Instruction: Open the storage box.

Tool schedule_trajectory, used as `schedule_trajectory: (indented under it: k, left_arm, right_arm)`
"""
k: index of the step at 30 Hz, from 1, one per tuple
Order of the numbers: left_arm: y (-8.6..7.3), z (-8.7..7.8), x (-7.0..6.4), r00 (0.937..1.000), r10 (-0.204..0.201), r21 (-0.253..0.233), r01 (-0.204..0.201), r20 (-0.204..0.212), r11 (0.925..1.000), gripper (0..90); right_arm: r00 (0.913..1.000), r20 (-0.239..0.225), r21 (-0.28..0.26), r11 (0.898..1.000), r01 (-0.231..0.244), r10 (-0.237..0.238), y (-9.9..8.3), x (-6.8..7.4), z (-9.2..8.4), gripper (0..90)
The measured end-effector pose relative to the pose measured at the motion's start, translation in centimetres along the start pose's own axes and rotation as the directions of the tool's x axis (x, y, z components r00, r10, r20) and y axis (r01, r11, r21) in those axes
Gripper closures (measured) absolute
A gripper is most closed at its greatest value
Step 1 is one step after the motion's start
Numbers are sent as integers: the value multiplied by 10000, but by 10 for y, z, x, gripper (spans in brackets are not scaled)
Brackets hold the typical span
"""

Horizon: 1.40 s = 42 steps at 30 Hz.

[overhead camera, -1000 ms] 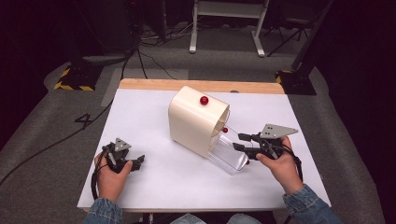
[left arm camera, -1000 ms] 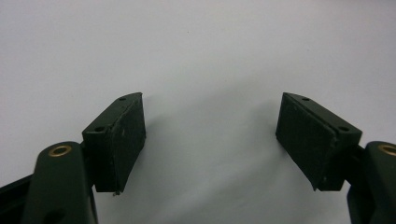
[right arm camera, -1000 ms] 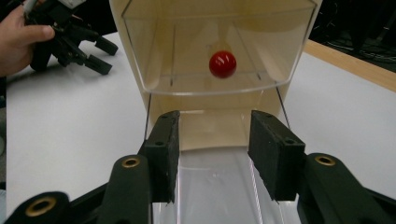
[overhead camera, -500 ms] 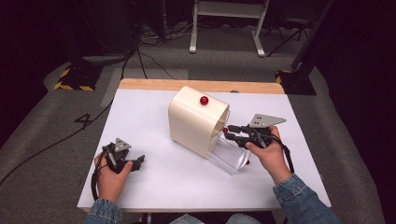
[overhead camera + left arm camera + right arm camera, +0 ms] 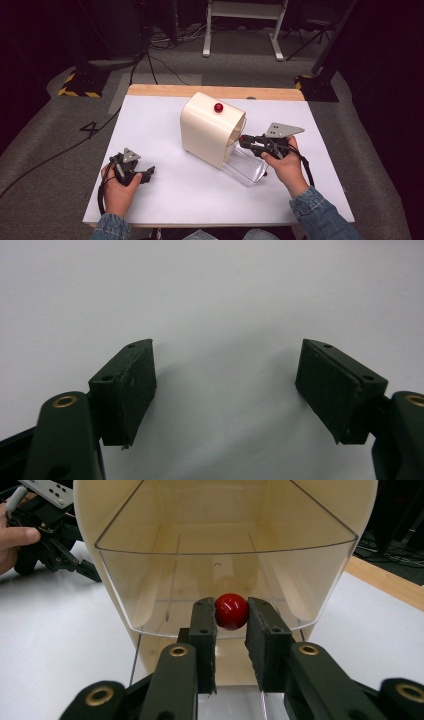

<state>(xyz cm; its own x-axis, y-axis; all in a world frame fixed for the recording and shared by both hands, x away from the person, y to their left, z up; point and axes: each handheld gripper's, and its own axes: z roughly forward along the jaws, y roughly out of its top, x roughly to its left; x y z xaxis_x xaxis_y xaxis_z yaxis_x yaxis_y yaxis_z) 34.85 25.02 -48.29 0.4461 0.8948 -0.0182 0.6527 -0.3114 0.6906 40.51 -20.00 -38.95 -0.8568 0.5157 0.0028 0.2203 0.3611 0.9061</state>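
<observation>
- The right gripper (image 5: 231, 615) has just closed its jaws on the red knob (image 5: 231, 611) of the clear drawer (image 5: 225, 587), pads pressing it from both sides.
- The drawer sits partly pulled out of the cream box (image 5: 210, 127) on the white table (image 5: 165, 200).
- The left gripper (image 5: 225, 385) rests low over bare table, apparently touching it, jaws wide apart and empty.

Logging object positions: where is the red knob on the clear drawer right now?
The red knob sits between the right gripper's closed jaws, on the clear drawer front of the cream box, right of table centre.
</observation>
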Motion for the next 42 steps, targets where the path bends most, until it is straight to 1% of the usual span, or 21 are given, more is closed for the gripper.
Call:
schedule_trajectory:
  k: [3,8,20,28,31,37,42]
  left_arm:
    - [0,0,0,10000,-3,7,3,2,10000,245]
    - [0,0,0,10000,10,22,-10,-9,10000,244]
    - [0,0,0,10000,16,26,-15,-26,10000,245]
    - [0,0,0,10000,13,25,-13,-19,10000,245]
    - [0,0,0,10000,9,24,-9,-16,10000,245]
    - [0,0,0,10000,11,24,-11,-17,10000,245]
    - [0,0,0,10000,-1,9,1,-15,10000,245]
  right_arm:
    - [10000,8,-45,10000,-16,16,0,2,-5,742]
    - [9998,82,-70,9998,161,-160,-2,5,-18,742]
    - [9998,197,-171,9998,52,-49,-14,7,-56,741]
    - [9997,241,-178,9998,-18,22,-24,9,-76,741]
    - [9996,267,-89,10000,25,-23,-28,10,-79,741]
    - [9995,266,25,9999,-161,160,-37,7,-81,741]
    - [9993,261,178,9995,-261,256,-45,6,-80,739]
